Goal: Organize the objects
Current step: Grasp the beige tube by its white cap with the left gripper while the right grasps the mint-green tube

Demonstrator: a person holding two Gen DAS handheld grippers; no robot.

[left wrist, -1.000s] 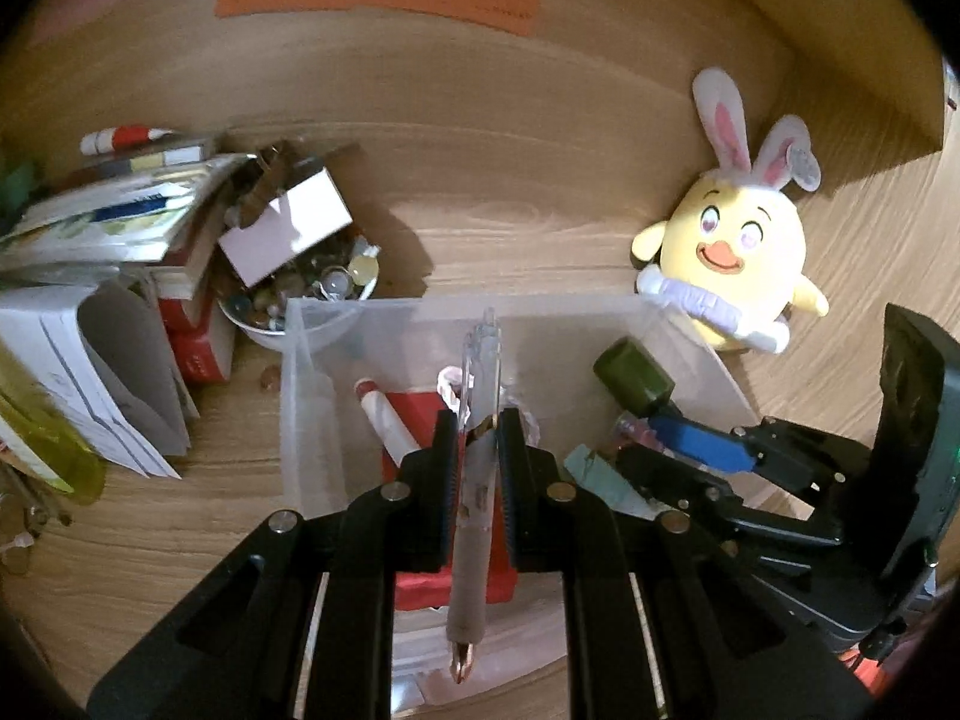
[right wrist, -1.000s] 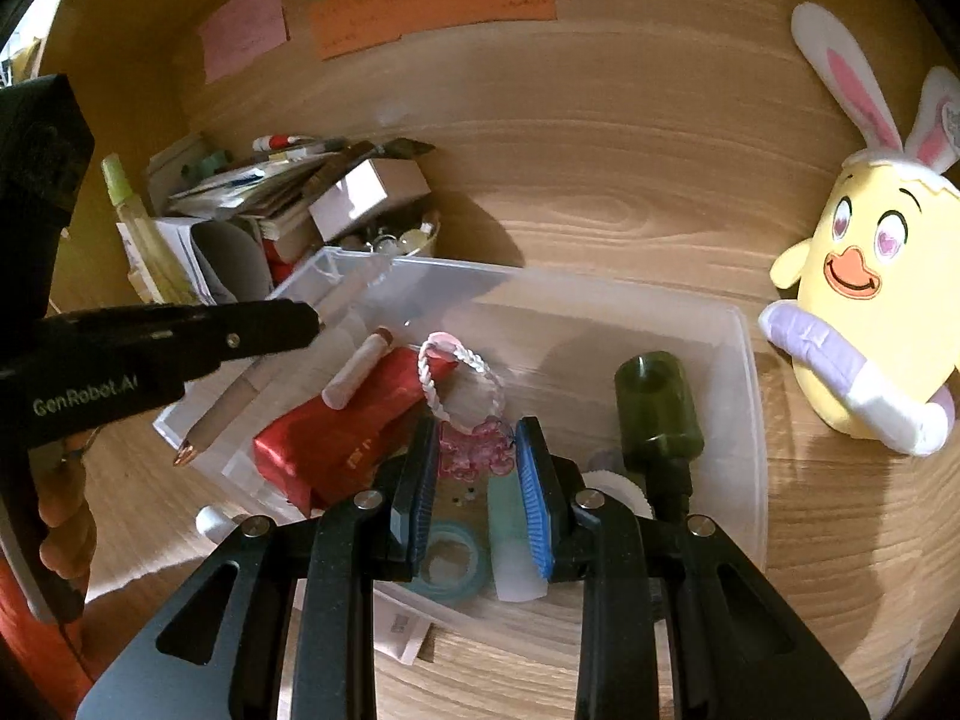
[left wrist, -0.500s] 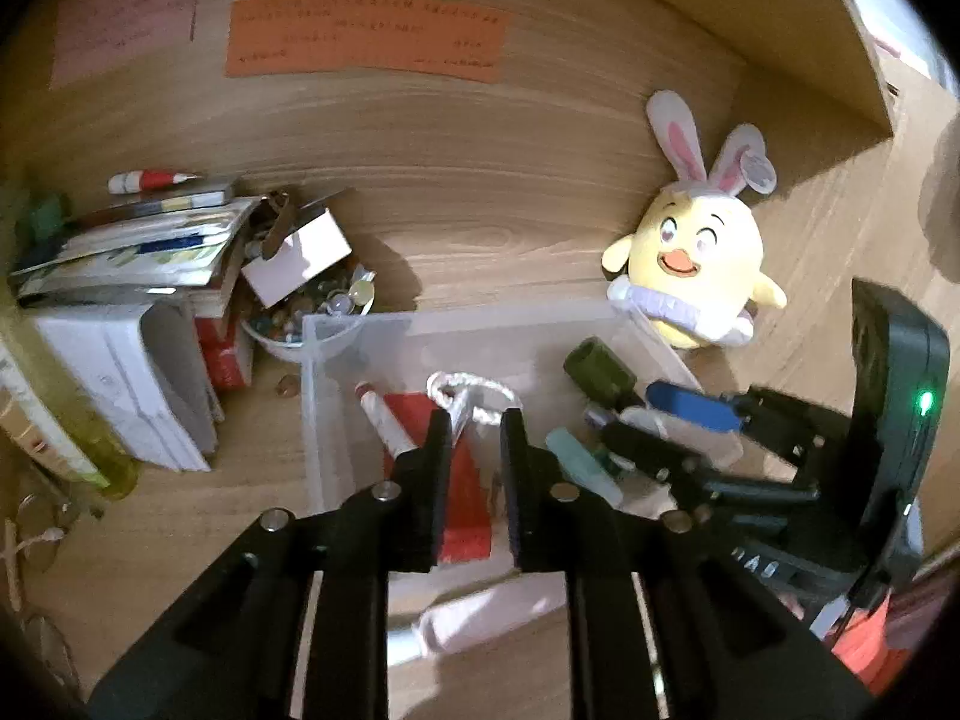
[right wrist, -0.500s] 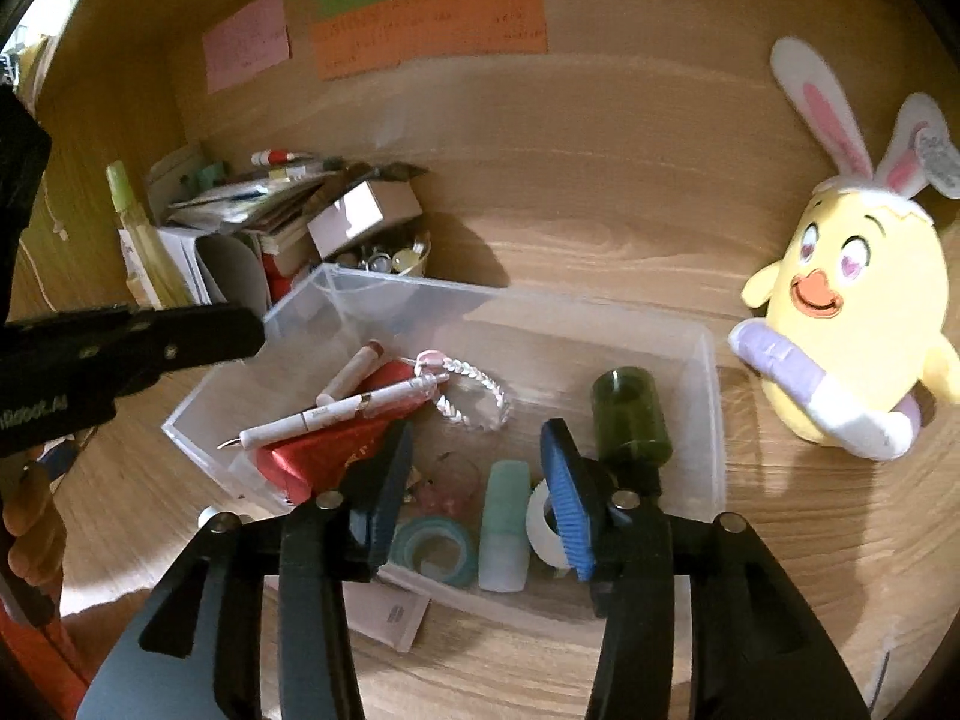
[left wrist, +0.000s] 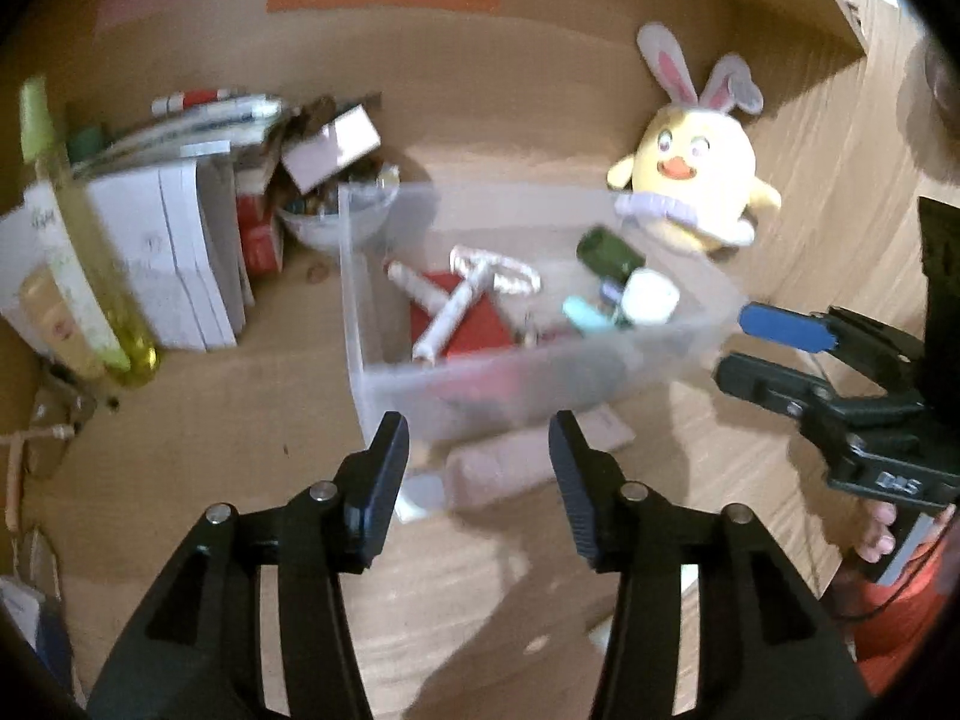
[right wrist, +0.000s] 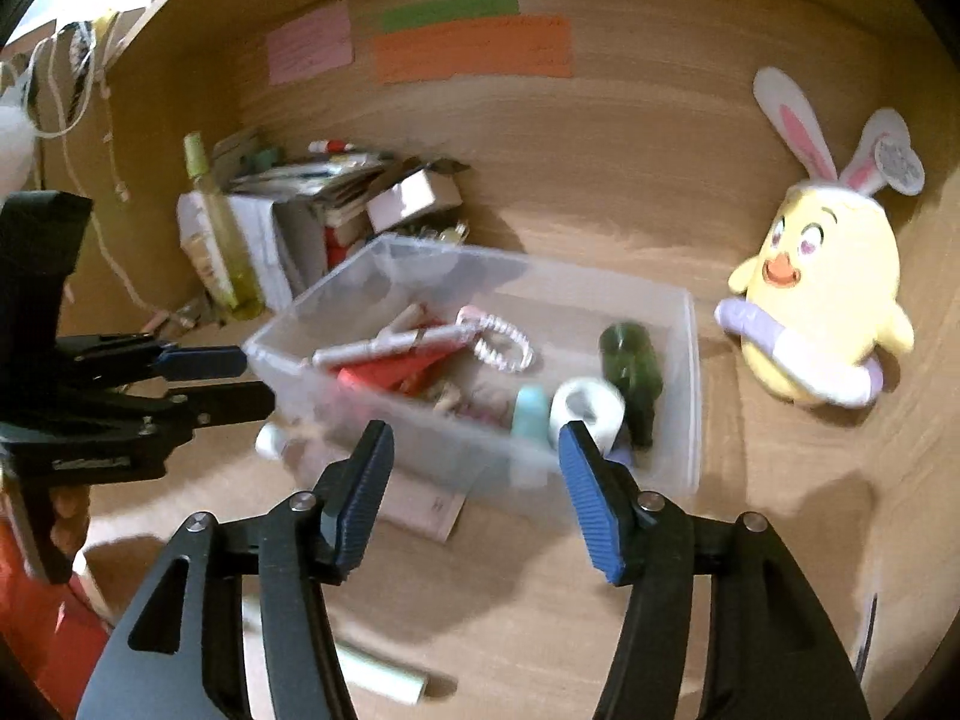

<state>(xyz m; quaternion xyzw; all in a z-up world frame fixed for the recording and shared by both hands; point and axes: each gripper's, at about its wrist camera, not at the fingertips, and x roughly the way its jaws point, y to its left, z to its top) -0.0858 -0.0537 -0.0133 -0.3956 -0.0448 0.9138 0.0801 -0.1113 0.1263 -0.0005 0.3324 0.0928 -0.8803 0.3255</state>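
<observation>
A clear plastic bin (left wrist: 540,381) (right wrist: 693,360) stands on the wooden desk. It holds a white pen (left wrist: 450,315) (right wrist: 396,347) lying over a red packet (left wrist: 468,324), a white bead bracelet (right wrist: 501,345), a dark green bottle (right wrist: 630,366), a tape roll (right wrist: 585,405) and a mint tube (right wrist: 531,414). My left gripper (left wrist: 477,450) hovers short of the bin's near wall, jaws opening, nothing between them. My right gripper (right wrist: 477,444) is also back from the bin, jaws opening and empty. Each gripper shows at the edge of the other's view.
A yellow plush chick (left wrist: 690,174) (right wrist: 822,312) sits right of the bin. Books (left wrist: 180,240), a yellow-green bottle (left wrist: 78,252) and a bowl of trinkets (left wrist: 336,210) crowd the left. A pink block (left wrist: 498,468), a card (right wrist: 426,507) and a pale tube (right wrist: 378,672) lie in front.
The left gripper let go of the pen, which now lies in the bin. The right gripper released the pink charm. Both opened and drew back from the bin.
</observation>
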